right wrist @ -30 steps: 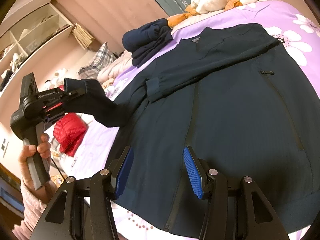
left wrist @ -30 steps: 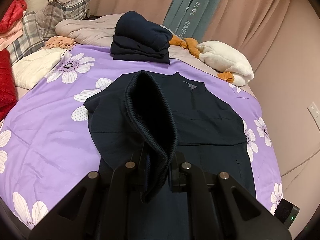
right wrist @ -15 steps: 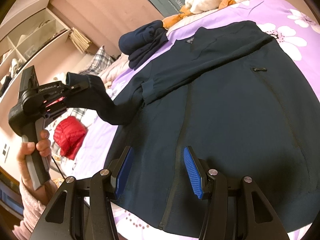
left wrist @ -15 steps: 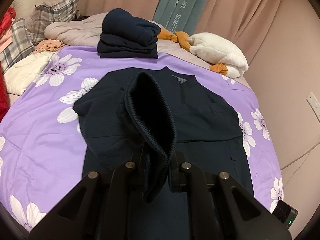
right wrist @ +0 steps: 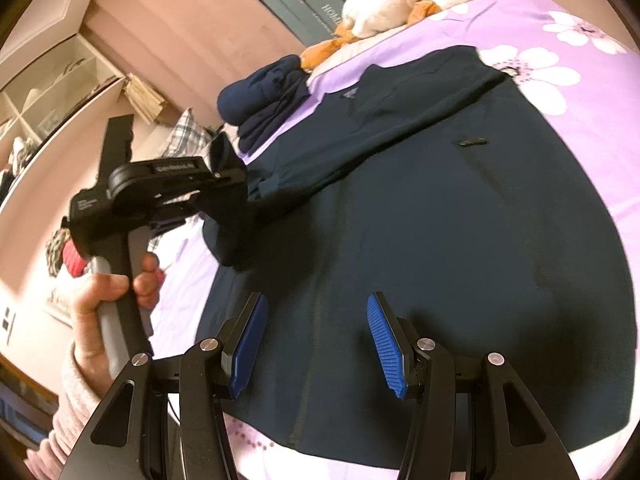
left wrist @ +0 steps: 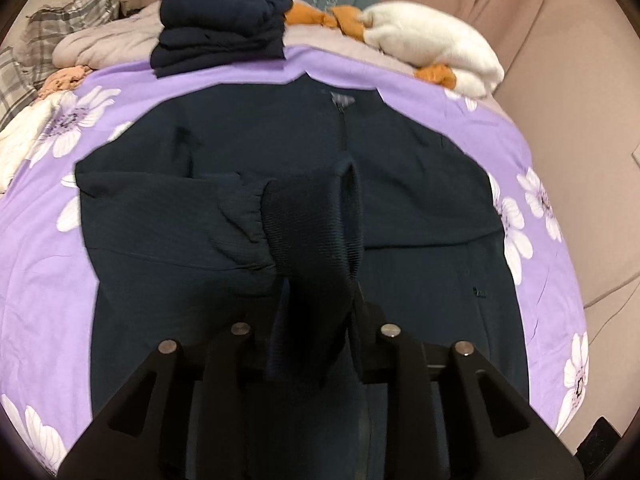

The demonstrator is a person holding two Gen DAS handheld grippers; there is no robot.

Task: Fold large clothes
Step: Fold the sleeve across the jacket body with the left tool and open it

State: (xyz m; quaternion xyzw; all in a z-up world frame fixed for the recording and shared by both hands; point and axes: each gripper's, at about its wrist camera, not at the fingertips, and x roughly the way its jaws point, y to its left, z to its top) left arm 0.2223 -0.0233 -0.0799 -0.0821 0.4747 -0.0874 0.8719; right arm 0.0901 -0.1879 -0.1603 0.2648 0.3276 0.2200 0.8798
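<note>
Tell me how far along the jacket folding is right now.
Early. Done: the navy jacket lies flat, zipped, on the purple bedspread, one sleeve already folded across the chest. In hand: the left tool grips the other sleeve's ribbed cuff, over the front. The right tool is open, above the hem. Left: laying that sleeve down and folding the body.

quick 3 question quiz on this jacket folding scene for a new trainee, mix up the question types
1. True or false: the right tool is shut on the jacket.
2. Which part of the jacket does the left tool grip? A) collar B) sleeve cuff C) hem
3. Fill in: the folded pile of dark clothes lies beyond the jacket's ____.

Key
1. False: its jaws stand open and hold nothing.
2. B
3. collar
</note>
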